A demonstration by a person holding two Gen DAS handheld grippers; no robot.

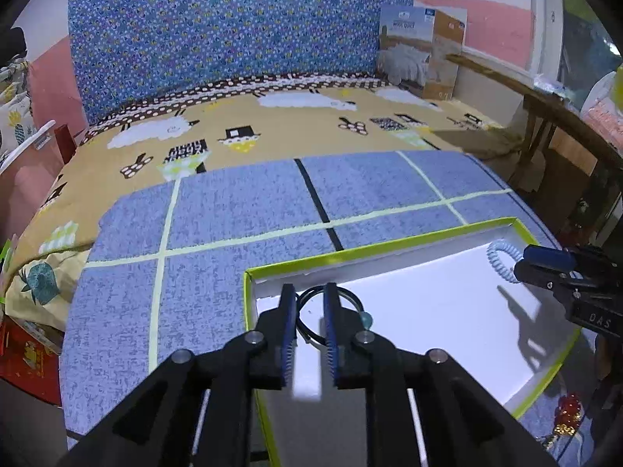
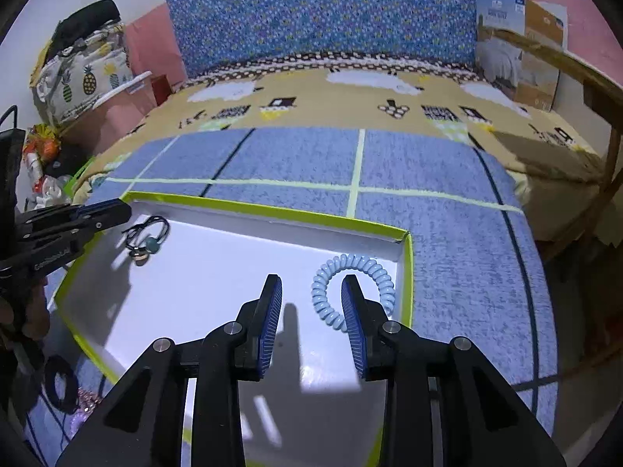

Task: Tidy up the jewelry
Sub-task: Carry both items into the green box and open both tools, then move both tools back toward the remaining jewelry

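A white tray with a lime-green rim (image 1: 350, 251) (image 2: 272, 210) lies on the blue mat. A black hair tie with a teal bead (image 1: 311, 303) (image 2: 150, 239) rests in the tray's far left corner. My left gripper (image 1: 307, 292) is open, its fingers on either side of that tie, not closed on it. A light blue spiral hair tie (image 2: 352, 290) (image 1: 502, 258) lies in the tray's far right corner. My right gripper (image 2: 311, 284) is open just above and left of it, its right finger overlapping the coil.
The blue mat (image 1: 233, 210) with taped grid lines lies on a patterned bedspread. A red and gold ornament (image 1: 568, 414) lies on the mat right of the tray. A black hair tie (image 2: 58, 387) and a pink sparkly piece (image 2: 87, 402) lie left of the tray. A wooden frame (image 2: 607, 124) stands at the right.
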